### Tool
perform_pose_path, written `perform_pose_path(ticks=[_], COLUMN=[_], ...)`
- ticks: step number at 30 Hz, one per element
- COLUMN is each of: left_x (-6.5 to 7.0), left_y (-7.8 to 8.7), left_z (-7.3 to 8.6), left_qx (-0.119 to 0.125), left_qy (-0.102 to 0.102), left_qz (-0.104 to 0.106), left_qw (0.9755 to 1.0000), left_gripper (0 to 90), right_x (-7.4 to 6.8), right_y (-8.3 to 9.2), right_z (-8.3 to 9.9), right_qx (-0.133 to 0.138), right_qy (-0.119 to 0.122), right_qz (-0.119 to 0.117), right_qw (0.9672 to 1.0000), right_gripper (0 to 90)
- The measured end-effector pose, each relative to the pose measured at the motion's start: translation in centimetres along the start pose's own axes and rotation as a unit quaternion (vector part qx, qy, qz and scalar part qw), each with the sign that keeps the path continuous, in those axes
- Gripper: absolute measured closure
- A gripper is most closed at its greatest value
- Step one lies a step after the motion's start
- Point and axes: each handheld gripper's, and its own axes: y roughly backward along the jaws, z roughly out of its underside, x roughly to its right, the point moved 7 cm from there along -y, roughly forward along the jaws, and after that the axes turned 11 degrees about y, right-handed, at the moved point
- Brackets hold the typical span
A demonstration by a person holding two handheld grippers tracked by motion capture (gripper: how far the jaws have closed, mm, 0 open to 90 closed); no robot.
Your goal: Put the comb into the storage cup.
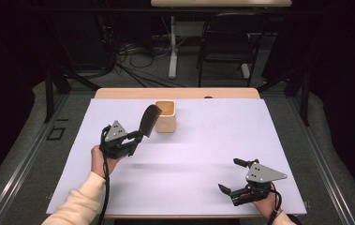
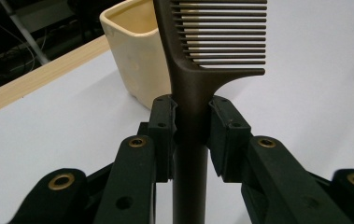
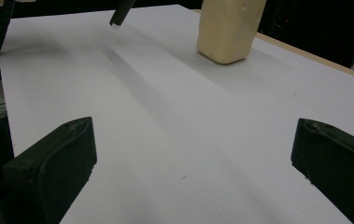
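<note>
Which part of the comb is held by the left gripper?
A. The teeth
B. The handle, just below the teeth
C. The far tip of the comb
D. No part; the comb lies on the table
B: in the left gripper view, the left gripper has both pads pressed on the handle of the dark comb, and the teeth stand free above them.
</note>
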Motion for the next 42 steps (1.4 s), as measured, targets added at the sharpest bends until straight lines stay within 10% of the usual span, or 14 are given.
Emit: perform_pose_path(ticks=[20, 42], left_x=[0.4, -1.2], left_y=[-0.9, -2.6], left_z=[-2.1, -3.8], left_qx=[0.02, 0.023], left_qy=[-0.005, 0.034], left_qz=[-0.001, 0.006], left_qw=[0.9998, 0.9991], left_gripper=[72.3, 72.2], right_x=[-0.1, 0.0], right_y=[0.0, 0.0], right_z=[-0.1, 0.0], right_qx=[0.002, 0.002], right_qy=[-0.002, -0.004], right_qz=[-0.003, -0.001], right_qw=[1.0, 1.0], right_gripper=[0.0, 0.0])
